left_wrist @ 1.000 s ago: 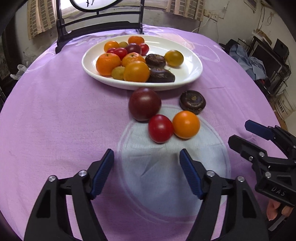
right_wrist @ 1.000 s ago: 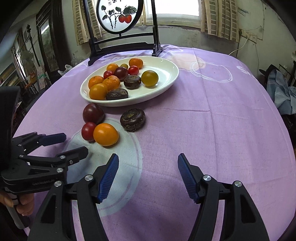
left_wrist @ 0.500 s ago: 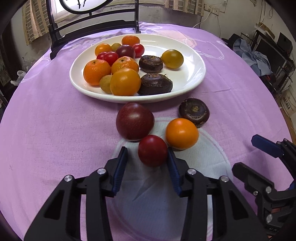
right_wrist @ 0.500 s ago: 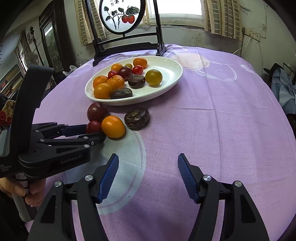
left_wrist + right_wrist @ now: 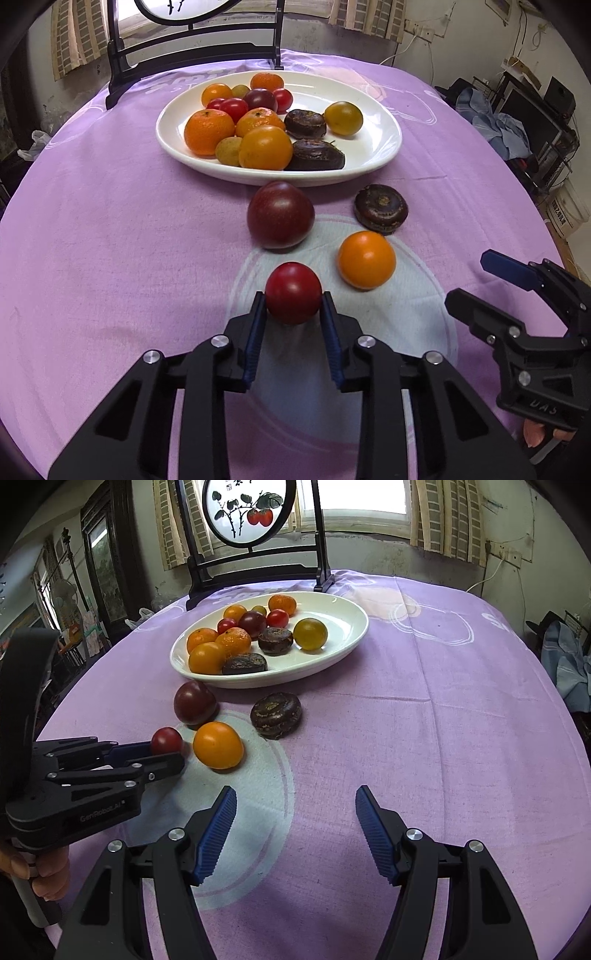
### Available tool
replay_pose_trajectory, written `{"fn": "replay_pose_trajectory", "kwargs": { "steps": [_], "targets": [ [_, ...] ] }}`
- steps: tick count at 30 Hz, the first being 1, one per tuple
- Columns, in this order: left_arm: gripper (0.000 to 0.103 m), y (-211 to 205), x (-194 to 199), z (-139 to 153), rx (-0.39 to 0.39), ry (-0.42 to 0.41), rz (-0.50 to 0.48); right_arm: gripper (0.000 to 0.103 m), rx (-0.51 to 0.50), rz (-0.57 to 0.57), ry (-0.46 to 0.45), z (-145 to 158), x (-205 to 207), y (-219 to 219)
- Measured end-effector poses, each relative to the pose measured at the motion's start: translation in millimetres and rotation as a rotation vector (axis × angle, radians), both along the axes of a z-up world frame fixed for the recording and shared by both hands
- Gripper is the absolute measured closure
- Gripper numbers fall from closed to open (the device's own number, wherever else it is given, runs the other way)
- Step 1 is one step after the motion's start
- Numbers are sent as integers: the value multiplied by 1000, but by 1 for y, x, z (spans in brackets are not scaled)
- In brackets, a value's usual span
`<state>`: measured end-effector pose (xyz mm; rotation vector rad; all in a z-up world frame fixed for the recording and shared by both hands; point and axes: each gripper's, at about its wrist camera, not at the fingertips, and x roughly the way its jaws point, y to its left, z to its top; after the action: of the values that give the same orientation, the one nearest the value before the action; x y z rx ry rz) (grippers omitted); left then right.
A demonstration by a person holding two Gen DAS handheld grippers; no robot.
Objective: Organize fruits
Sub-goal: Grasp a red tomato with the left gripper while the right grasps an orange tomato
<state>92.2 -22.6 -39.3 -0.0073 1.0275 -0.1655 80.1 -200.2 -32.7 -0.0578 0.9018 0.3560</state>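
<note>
Your left claw (image 5: 293, 306) grips the red tomato (image 5: 293, 292), right claw (image 5: 295, 830) open and idle; next, carry it to the plate (image 5: 384, 147).

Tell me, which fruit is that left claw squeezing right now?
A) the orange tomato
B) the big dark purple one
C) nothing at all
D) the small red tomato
D: the left gripper has both blue fingers pressed against the small red tomato, while the others lie untouched nearby.
</note>
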Motion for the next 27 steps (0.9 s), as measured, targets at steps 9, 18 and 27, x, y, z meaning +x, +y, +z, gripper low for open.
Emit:
{"fn": "replay_pose_trajectory", "kwargs": {
  "steps": [9, 18, 27],
  "targets": [
    [74, 32, -13, 8, 21, -51, 24, 32, -87, 78, 47, -17, -3, 33],
    [74, 42, -13, 4, -17, -50, 27, 29, -142, 84, 55, -19, 5, 60],
    [74, 47, -11, -1, -34, -39, 37, 30, -147, 67, 68, -18, 15, 79]
  ]
}}
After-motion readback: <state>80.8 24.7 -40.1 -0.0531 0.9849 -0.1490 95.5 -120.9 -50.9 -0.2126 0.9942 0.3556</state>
